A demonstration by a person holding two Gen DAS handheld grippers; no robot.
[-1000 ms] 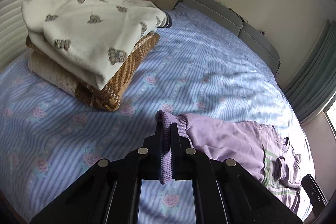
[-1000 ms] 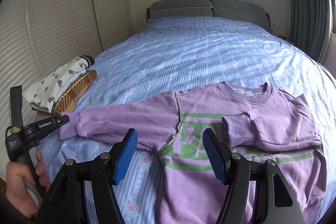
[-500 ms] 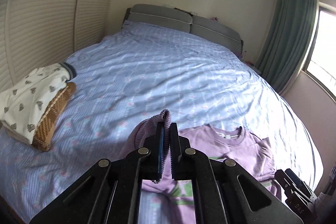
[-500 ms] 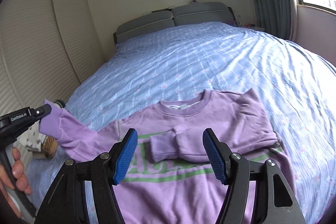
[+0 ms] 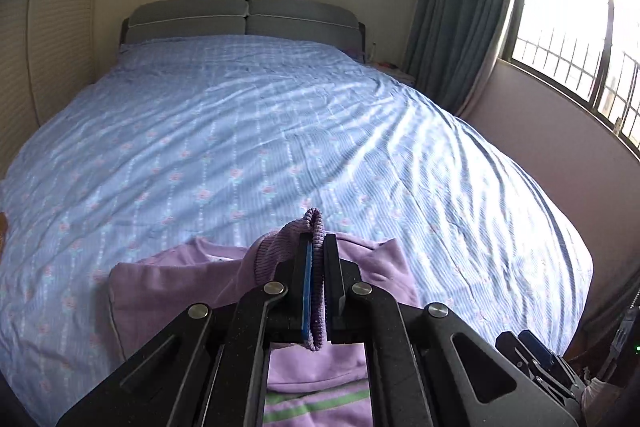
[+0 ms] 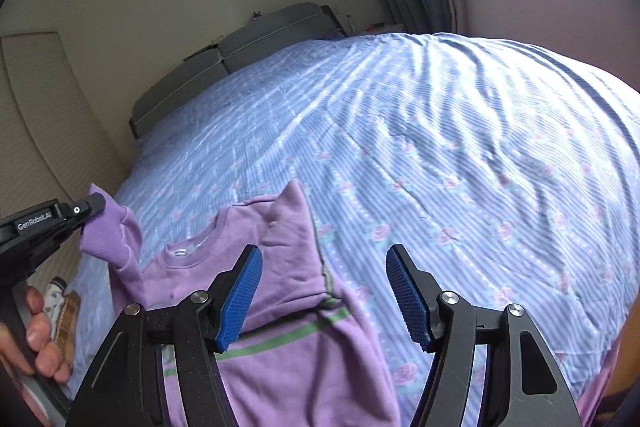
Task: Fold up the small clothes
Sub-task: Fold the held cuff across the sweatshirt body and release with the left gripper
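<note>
A lilac sweatshirt (image 5: 180, 287) with green stripes lies flat on the bed, neck toward the headboard. My left gripper (image 5: 316, 241) is shut on the ribbed cuff (image 5: 314, 221) of its sleeve and holds it lifted over the chest. In the right wrist view the same left gripper (image 6: 90, 206) pinches the cuff (image 6: 106, 233), and the sleeve hangs down to the sweatshirt (image 6: 288, 227). My right gripper (image 6: 323, 253) hovers open above the garment's right shoulder, nothing between its blue pads (image 6: 240, 303).
The bed (image 5: 280, 147) has a blue rose-print sheet and a grey headboard (image 5: 244, 19). A curtain (image 5: 452, 7) and a window (image 5: 568, 39) are on the right. Folded clothes (image 6: 64, 311) lie at the bed's left edge, beside a hand (image 6: 40, 339).
My left gripper has carried the cuff up and to the right, from beside the garment to over its chest. Both views have swung toward the window. The right gripper has stayed open.
</note>
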